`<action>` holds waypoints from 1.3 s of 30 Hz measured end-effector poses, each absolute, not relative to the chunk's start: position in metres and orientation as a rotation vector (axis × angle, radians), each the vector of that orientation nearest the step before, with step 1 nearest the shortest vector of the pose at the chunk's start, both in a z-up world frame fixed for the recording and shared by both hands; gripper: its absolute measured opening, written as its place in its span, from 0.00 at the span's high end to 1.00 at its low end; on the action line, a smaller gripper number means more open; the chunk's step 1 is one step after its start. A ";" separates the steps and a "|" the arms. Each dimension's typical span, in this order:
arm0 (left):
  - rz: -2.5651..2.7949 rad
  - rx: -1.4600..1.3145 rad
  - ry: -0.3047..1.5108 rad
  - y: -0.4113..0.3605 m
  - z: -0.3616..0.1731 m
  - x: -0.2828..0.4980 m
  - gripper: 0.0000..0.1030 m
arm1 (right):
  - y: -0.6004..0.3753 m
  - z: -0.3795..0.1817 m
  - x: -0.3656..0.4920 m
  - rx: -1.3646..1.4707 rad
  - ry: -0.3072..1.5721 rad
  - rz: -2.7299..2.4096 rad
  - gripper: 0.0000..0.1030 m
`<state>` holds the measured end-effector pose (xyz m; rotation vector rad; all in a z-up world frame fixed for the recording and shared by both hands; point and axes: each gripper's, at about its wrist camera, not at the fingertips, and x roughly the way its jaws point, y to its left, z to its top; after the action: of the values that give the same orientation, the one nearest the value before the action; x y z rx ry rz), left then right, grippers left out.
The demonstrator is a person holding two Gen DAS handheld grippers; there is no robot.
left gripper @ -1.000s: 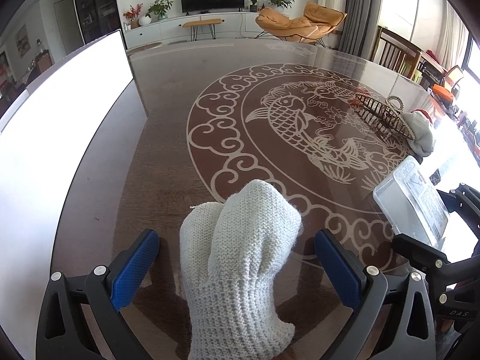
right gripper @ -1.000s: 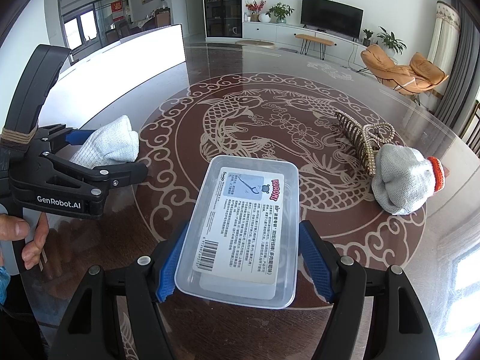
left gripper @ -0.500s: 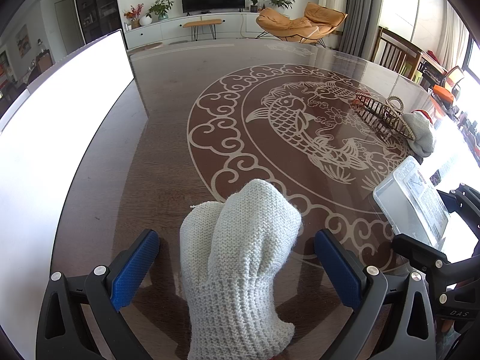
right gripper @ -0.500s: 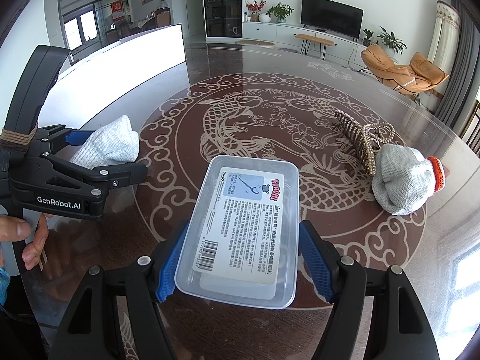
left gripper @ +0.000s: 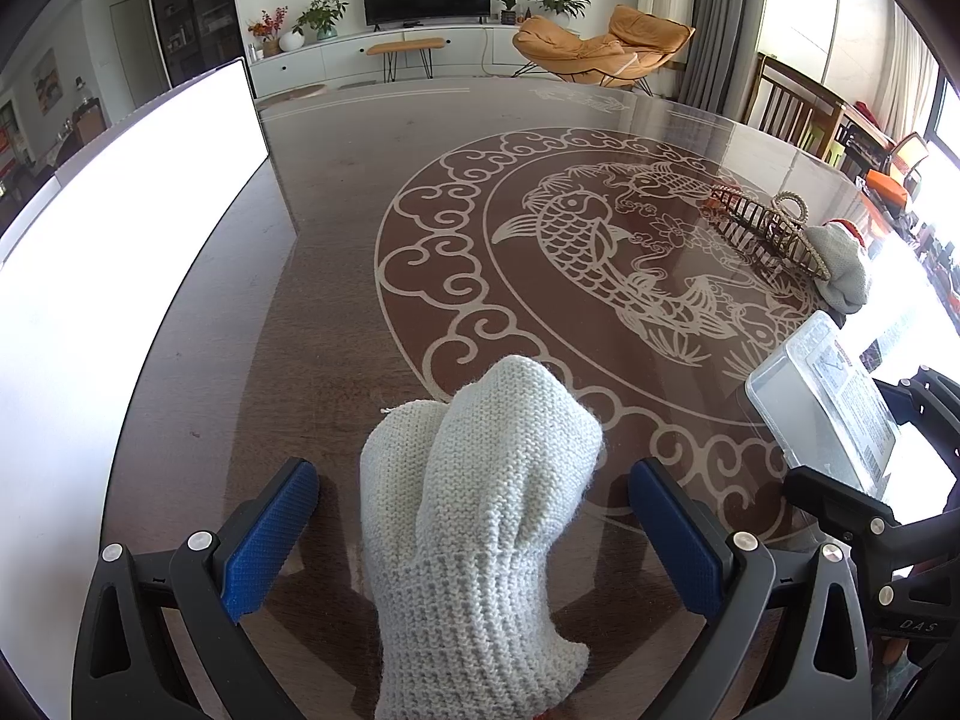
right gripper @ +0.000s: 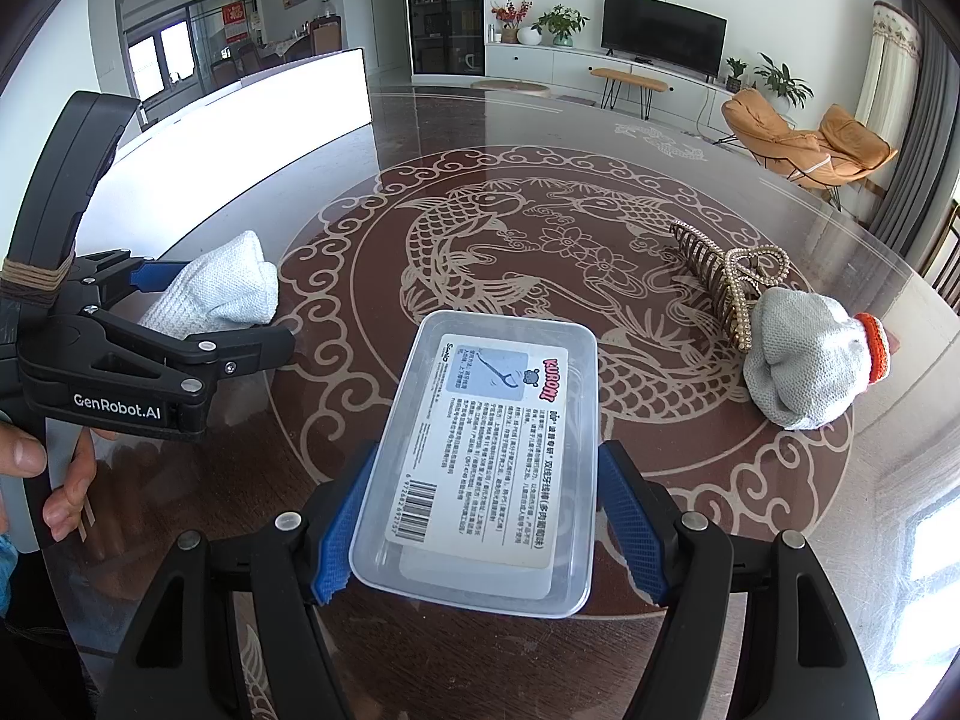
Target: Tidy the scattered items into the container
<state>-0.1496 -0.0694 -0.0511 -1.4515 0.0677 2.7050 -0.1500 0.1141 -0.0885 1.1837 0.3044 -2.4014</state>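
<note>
A white knitted glove [left gripper: 480,510] lies flat on the table between the blue pads of my left gripper [left gripper: 471,468], which is open with a gap on each side. In the right wrist view the same glove [right gripper: 222,294] sits inside that left gripper [right gripper: 222,306]. My right gripper [right gripper: 486,456] is shut on a clear plastic box [right gripper: 486,468] with a printed label, pads against its long sides. The box [left gripper: 822,402] also shows at the right edge of the left wrist view. A grey glove with an orange cuff [right gripper: 804,372] and a gold hair claw [right gripper: 726,282] lie far right.
The round brown table [right gripper: 480,180] has a glass top with a fish pattern. A bright white panel [left gripper: 120,240] runs along its left side. A person's hand [right gripper: 36,480] holds the left gripper's handle. Chairs stand beyond the far right edge.
</note>
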 end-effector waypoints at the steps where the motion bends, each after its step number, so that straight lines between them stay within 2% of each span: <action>1: 2.705 -1.452 0.068 -0.070 -0.051 -0.149 0.00 | 0.114 -0.088 -0.150 1.184 0.304 -2.401 0.29; 9: 2.688 -1.439 0.078 -0.071 -0.049 -0.147 0.00 | 0.114 -0.088 -0.150 1.184 0.304 -2.401 0.29; 10: 2.694 -1.426 0.081 -0.071 -0.048 -0.145 0.05 | 0.114 -0.088 -0.150 1.184 0.303 -2.401 0.29; 11: 2.708 -1.383 0.085 -0.072 -0.045 -0.143 0.32 | 0.114 -0.088 -0.150 1.184 0.301 -2.401 0.30; 12: 2.705 -1.351 0.099 -0.072 -0.042 -0.140 0.61 | 0.115 -0.088 -0.149 1.178 0.303 -2.415 0.34; 13: 2.691 -1.348 0.104 -0.071 -0.040 -0.140 0.65 | 0.115 -0.087 -0.149 1.171 0.296 -2.430 0.39; 19: 2.616 -1.330 -0.125 -0.082 -0.024 -0.118 0.68 | 0.119 -0.076 -0.121 1.162 0.234 -2.449 0.40; 23: 2.601 -1.258 -0.305 -0.101 0.009 -0.093 0.68 | 0.117 -0.052 -0.099 1.140 0.187 -2.450 0.40; 27: 2.712 -1.116 -0.324 -0.152 0.077 -0.071 0.68 | 0.082 0.001 -0.098 1.028 0.137 -2.416 0.40; 31: 2.897 -1.099 -0.250 -0.242 0.129 -0.060 0.68 | -0.002 0.064 -0.107 0.863 0.133 -2.297 0.40; 35: 3.015 -1.281 -0.259 -0.348 0.123 -0.055 0.68 | -0.110 0.089 -0.118 0.822 0.112 -2.102 0.39; 39: 2.990 -1.539 -0.379 -0.426 0.079 -0.064 0.68 | -0.217 0.065 -0.113 0.892 0.168 -1.899 0.39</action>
<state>-0.0635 -0.4263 0.0794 -1.5387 -0.3794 2.9902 -0.1132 -0.2170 0.0649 0.8922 0.1681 -1.8992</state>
